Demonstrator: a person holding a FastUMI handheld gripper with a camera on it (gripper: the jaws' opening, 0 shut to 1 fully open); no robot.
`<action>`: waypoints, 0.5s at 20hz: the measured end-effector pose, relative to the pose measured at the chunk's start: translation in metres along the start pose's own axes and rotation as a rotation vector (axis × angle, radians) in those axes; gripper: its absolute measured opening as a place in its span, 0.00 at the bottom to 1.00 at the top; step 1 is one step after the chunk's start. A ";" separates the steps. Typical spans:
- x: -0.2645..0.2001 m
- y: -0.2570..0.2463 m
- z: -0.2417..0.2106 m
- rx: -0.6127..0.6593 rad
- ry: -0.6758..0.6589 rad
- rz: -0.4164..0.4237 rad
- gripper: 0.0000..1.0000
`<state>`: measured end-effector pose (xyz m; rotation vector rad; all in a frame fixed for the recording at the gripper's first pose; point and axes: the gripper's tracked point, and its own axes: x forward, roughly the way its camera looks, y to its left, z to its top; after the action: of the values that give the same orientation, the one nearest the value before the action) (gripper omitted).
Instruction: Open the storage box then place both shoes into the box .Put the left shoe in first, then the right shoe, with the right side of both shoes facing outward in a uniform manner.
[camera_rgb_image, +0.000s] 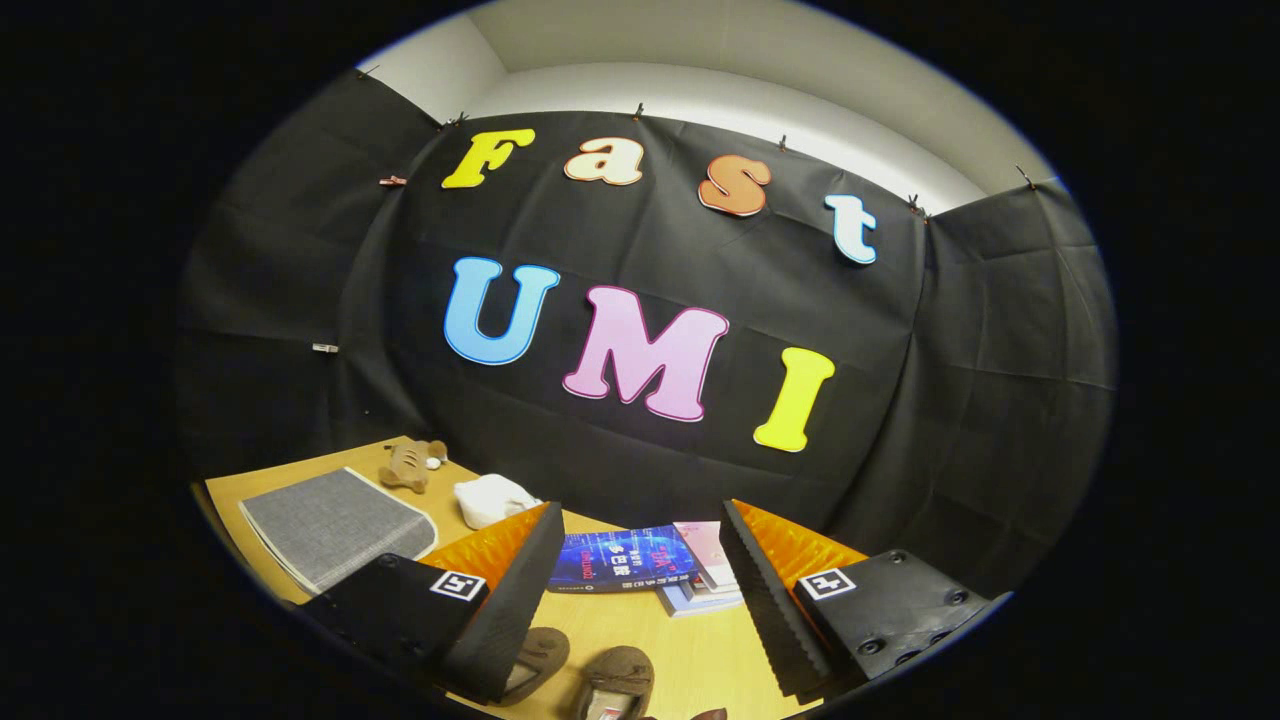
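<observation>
While the gripper (640, 590) hangs above the light wooden tabletop (700, 650) with its two fingers spread wide and nothing between them, we can read the scene from the left across. Farthest left, beyond the left finger, lies a flat grey fabric-covered storage box (330, 525) with a pale rim, its lid down. Just past it, near the black cloth wall, sits a small brown plush toy (410, 463), and beside that a crumpled white cloth (492, 499). In the gap between the fingers, further off, we see a dark blue book (618, 560) lying flat, with a pink-covered book (706, 552) stacked on a pale one just to its right, close by the right finger. Nearer to us, below the fingers, two brown soft shoes rest on the table: the left-hand brown shoe (540, 655) is partly hidden behind the left finger, and the right-hand brown shoe (618, 682) lies just beside it, both well apart from the box.
</observation>
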<state>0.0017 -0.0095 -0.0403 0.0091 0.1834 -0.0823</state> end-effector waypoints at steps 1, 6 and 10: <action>0.001 0.015 -0.001 0.030 0.010 0.071 0.97; 0.006 0.096 -0.010 0.275 0.120 0.478 0.97; 0.012 0.150 -0.043 0.455 0.282 0.718 0.98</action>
<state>0.0178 0.1400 -0.0844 0.5388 0.4297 0.5982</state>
